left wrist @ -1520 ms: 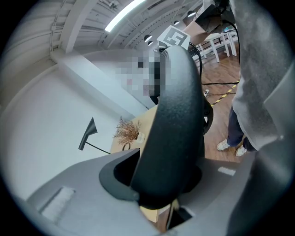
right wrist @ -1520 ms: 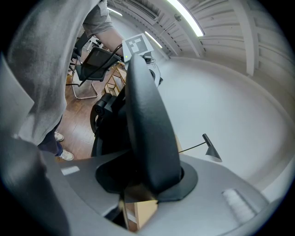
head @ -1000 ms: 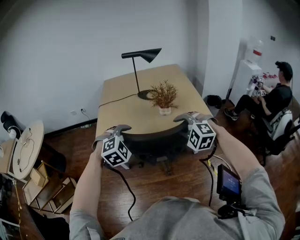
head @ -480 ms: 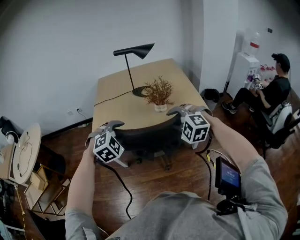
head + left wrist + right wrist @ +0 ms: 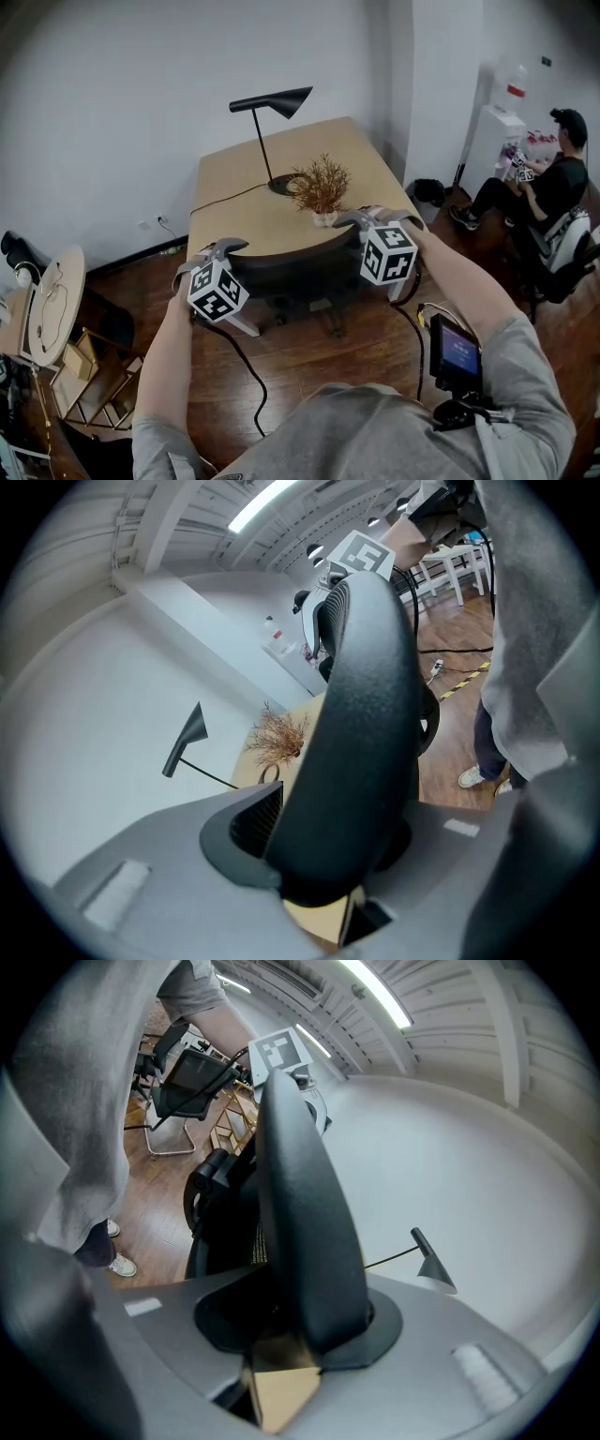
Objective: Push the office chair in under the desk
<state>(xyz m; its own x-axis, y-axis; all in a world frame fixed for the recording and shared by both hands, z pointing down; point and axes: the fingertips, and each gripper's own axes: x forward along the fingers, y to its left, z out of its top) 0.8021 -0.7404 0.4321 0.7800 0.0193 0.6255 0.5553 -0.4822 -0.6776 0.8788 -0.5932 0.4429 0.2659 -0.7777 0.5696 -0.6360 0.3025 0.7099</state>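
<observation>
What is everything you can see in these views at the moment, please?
desk: one, tan, centre
lamp: one, black, on the desk
dried plant: one, brown in white pot, on the desk
office chair: one, black, at the desk's near end
round table: one, pale, far left
water dispenser: one, white, far right
seated person: one, dark clothes, beside the dispenser
left tongs: one, grey, shut on the chair's back rim; jaws just eased open slightly
right tongs: one, grey, shut on the same rim
</observation>
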